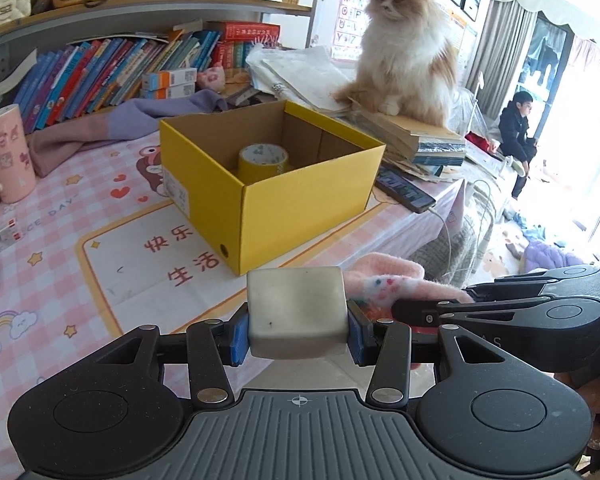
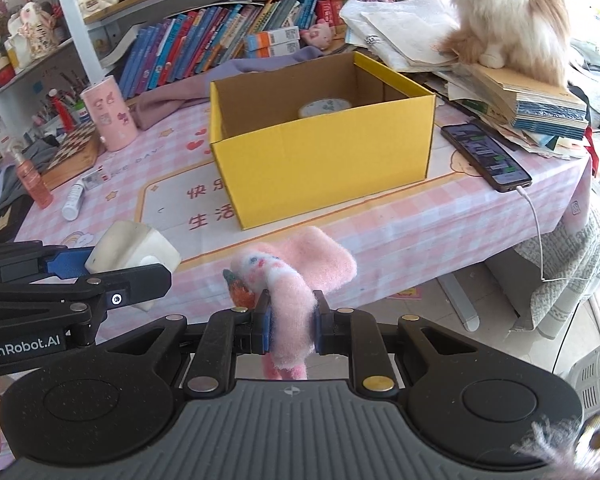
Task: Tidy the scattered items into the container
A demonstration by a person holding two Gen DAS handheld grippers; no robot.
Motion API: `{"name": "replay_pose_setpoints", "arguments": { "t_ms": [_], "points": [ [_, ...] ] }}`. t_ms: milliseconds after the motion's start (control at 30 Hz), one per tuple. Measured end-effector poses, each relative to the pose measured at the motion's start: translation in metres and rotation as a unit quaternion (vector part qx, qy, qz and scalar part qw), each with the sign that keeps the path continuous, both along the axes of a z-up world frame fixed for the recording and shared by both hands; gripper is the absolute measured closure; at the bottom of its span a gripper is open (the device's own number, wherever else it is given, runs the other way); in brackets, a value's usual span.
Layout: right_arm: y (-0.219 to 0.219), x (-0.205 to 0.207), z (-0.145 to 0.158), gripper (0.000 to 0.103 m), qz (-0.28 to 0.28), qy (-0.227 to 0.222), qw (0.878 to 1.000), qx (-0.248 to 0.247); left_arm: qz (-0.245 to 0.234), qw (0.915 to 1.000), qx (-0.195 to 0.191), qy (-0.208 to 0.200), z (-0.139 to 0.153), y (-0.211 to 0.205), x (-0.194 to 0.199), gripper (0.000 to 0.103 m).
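Left-wrist view: left tool (image 1: 298, 334) is clamped by its blue pads on an off-white, rounded rectangular block (image 1: 297, 312), held just above the near part of the pink checked desk (image 1: 52, 280). Ahead of this tool stands an open yellow cardboard box (image 1: 300, 216), with a roll of yellow tape (image 1: 263, 162) lying on its floor. Right of the tool, the right tool (image 1: 404, 307) carries a fluffy pink sock (image 1: 384, 280). Beyond the box, an orange-and-white long-haired cat (image 1: 404, 52) sits on a stack of papers.

Right-wrist view: right tool (image 2: 291, 330) is closed on the fluffy pink sock (image 2: 292, 304), which drapes over and forward of the pads. Left of it, the left tool (image 2: 112, 276) holds the block (image 2: 134, 248). Directly ahead is the yellow box (image 2: 332, 168), the tape (image 2: 325, 108) partly visible inside. A black smartphone (image 2: 486, 156) lies right of the box.
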State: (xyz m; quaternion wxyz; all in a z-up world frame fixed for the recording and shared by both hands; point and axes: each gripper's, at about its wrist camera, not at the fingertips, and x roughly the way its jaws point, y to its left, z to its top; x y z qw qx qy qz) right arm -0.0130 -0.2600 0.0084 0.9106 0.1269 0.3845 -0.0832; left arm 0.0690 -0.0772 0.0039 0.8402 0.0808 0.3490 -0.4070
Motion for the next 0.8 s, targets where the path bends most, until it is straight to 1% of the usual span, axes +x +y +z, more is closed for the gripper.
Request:
{"name": "replay_pose_setpoints", "arguments": {
  "t_ms": [167, 467, 800],
  "points": [
    [-0.015, 0.003, -0.002, 0.086, -0.011, 0.001, 1.0, 0.003, -0.013, 0.9999, 0.003, 0.001, -0.001, -0.016, 0.003, 0.058],
    [-0.041, 0.017, -0.001, 0.086, -0.008, -0.002, 1.0, 0.005, -0.015, 0.9999, 0.003, -0.006, 0.003, -0.042, 0.013, 0.058],
    [-0.079, 0.039, 0.008, 0.086, 0.004, -0.021, 1.0, 0.004, -0.01, 0.9993, 0.003, -0.035, 0.015, -0.077, 0.022, 0.058]
  ]
}}
